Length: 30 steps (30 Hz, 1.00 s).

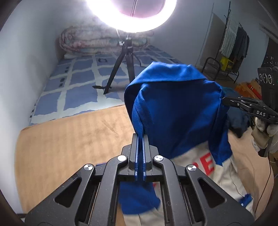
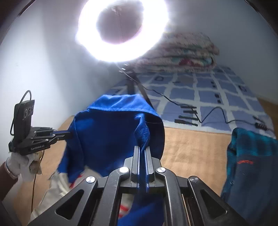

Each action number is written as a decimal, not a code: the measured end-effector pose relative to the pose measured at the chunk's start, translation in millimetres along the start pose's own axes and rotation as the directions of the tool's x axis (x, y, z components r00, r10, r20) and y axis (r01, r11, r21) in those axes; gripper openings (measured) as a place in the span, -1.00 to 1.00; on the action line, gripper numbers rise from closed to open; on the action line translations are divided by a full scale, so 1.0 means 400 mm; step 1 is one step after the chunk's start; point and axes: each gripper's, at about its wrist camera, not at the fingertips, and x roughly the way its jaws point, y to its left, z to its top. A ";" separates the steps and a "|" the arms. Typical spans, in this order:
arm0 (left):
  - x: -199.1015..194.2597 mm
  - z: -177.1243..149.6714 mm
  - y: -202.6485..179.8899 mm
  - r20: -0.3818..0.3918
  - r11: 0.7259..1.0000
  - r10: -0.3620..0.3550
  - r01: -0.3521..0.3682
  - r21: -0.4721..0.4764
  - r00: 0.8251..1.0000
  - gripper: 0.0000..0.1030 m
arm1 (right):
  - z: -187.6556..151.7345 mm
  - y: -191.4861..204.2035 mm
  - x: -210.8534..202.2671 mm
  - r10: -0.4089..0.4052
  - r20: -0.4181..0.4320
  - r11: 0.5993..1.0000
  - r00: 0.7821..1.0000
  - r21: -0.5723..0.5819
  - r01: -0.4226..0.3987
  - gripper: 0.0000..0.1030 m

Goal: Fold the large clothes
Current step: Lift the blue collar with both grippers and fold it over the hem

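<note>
Blue-and-white garment (image 1: 177, 111), a jacket-like piece with red lettering on its pale lower part, is held up above the tan mat (image 1: 69, 147) by both grippers. The left gripper (image 1: 140, 139) is seen with its fingers pressed together on a fold of the blue cloth, which runs between them and hangs out below. The right gripper (image 2: 142, 150) is likewise clamped, its fingers closed on a bunched edge of the same blue cloth. Each gripper is carried by a hand in a pale glove; the right hand (image 1: 264, 132) is visible at the far edge of the left wrist view. The lower pale part of the garment trails down towards the mat. A lit ring light (image 1: 132, 15) on a tripod (image 1: 121, 66) is stood on the blue checked bedsheet (image 1: 78, 90) behind. A dark teal garment (image 2: 250, 165) is seen lying on the mat to the right.
</note>
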 end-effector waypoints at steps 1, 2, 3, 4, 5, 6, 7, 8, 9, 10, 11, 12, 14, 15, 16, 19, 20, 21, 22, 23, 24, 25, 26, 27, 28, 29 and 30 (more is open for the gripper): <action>-0.028 -0.009 -0.007 0.012 1.000 0.005 -0.005 0.002 1.000 -0.99 | -0.005 0.016 -0.028 0.006 0.006 1.000 1.000 -0.006 -0.006 -0.97; -0.056 -0.019 -0.012 0.022 1.000 0.004 -0.004 -0.001 1.000 -1.00 | -0.010 0.026 -0.047 0.008 0.011 1.000 1.000 -0.012 -0.008 -0.97; -0.077 -0.026 -0.017 0.029 1.000 0.000 0.000 -0.004 1.000 -1.00 | -0.016 0.044 -0.077 0.005 0.022 1.000 1.000 -0.025 -0.004 -0.98; -0.104 -0.036 -0.023 0.039 1.000 0.000 0.001 -0.009 0.999 -1.00 | -0.024 0.061 -0.109 0.000 0.034 0.999 0.999 -0.038 0.001 -0.98; -0.138 -0.048 -0.032 0.051 1.000 0.006 -0.005 -0.009 0.999 -1.00 | -0.031 0.078 -0.135 -0.002 0.043 0.999 0.999 -0.047 0.004 -0.98; -0.163 -0.057 -0.039 0.059 1.000 0.011 -0.011 -0.007 0.998 -1.00 | -0.040 0.092 -0.160 -0.002 0.051 0.999 0.999 -0.053 0.005 -0.98; -0.194 -0.067 -0.048 0.070 1.000 0.010 -0.010 -0.007 0.997 -1.00 | -0.052 0.112 -0.192 -0.004 0.059 0.998 0.998 -0.058 0.008 -0.98; -0.236 -0.081 -0.058 0.086 1.000 0.005 -0.004 -0.013 0.996 -1.00 | -0.060 0.125 -0.212 -0.005 0.062 0.998 0.998 -0.061 0.009 -0.98; -0.264 -0.091 -0.066 0.096 1.000 -0.001 0.002 -0.017 0.995 -1.00 | -0.074 0.147 -0.241 -0.010 0.066 0.997 0.998 -0.072 0.015 -0.98; -0.298 -0.104 -0.076 0.107 1.000 -0.004 0.006 -0.021 0.994 -1.00 | -0.089 0.167 -0.267 -0.014 0.069 0.996 0.997 -0.081 0.020 -0.98; -0.331 -0.118 -0.087 0.117 1.000 -0.006 0.008 -0.023 0.993 -1.00 | -0.102 0.183 -0.288 -0.014 0.069 0.996 0.997 -0.085 0.019 -0.98; -0.356 -0.128 -0.096 0.120 1.000 -0.012 0.015 -0.024 0.993 -1.00 | -0.122 0.204 -0.314 -0.013 0.067 0.996 0.998 -0.090 0.019 -1.00; -0.405 -0.161 -0.124 0.117 1.000 -0.013 0.015 -0.008 0.993 -1.00 | -0.159 0.247 -0.357 -0.010 0.061 0.994 0.998 -0.105 0.017 -1.00; -0.421 -0.174 -0.136 0.115 1.000 -0.010 0.010 0.004 0.993 -1.00 | -0.177 0.267 -0.373 -0.009 0.061 0.993 0.998 -0.113 0.016 -1.00; -0.436 -0.188 -0.147 0.107 1.000 -0.007 0.005 0.016 0.994 -1.00 | -0.192 0.284 -0.388 -0.007 0.060 0.992 0.998 -0.124 0.014 -1.00; -0.498 -0.237 -0.176 0.105 0.999 -0.002 -0.002 0.036 0.994 -1.00 | -0.235 0.334 -0.398 -0.031 0.035 0.983 0.999 -0.177 0.037 -1.00; -0.522 -0.256 -0.182 0.108 0.999 -0.013 0.010 0.030 0.994 -1.00 | -0.248 0.342 -0.399 -0.029 0.025 0.983 0.999 -0.181 0.033 -1.00; -0.541 -0.272 -0.187 0.109 1.000 -0.017 0.014 0.025 0.994 -1.00 | -0.262 0.352 -0.402 -0.027 0.019 0.983 0.999 -0.183 0.030 -1.00; -0.562 -0.292 -0.190 0.107 1.000 -0.019 0.017 0.020 0.994 -1.00 | -0.276 0.361 -0.409 -0.028 0.025 0.981 0.999 -0.190 0.033 -1.00; -0.581 -0.313 -0.193 0.100 1.000 -0.022 0.020 0.021 0.995 -1.00 | -0.288 0.371 -0.419 -0.031 0.029 0.980 0.999 -0.198 0.037 -1.00; -0.594 -0.329 -0.198 0.095 1.000 -0.020 0.017 0.023 0.995 -1.00 | -0.309 0.387 -0.435 -0.034 0.037 0.976 0.999 -0.215 0.041 -1.00; -0.611 -0.349 -0.201 0.093 1.000 -0.015 0.014 0.020 0.996 -1.00 | -0.332 0.403 -0.451 -0.036 0.038 0.972 0.999 -0.232 0.044 -1.00; -0.625 -0.368 -0.204 0.087 1.000 -0.018 0.017 0.009 0.996 -1.00 | -0.345 0.409 -0.457 -0.035 0.035 0.969 0.999 -0.243 0.042 -1.00; -0.635 -0.383 -0.204 0.079 1.000 -0.023 0.024 -0.003 0.997 -1.00 | -0.373 0.425 -0.470 -0.035 0.028 0.965 0.999 -0.260 0.041 -1.00; -0.642 -0.399 -0.202 0.068 0.999 -0.027 0.029 -0.018 0.997 -1.00 | -0.404 0.440 -0.484 -0.037 0.023 0.961 0.999 -0.273 0.042 -1.00; -0.647 -0.414 -0.199 0.056 0.999 -0.031 0.033 -0.036 0.998 -1.00 | -0.422 0.449 -0.492 -0.038 0.017 0.959 0.999 -0.280 0.041 -1.00; -0.649 -0.425 -0.197 0.044 0.998 -0.031 0.033 -0.054 0.999 -1.00 | -0.452 0.461 -0.504 -0.038 0.007 0.957 0.999 -0.288 0.039 -1.00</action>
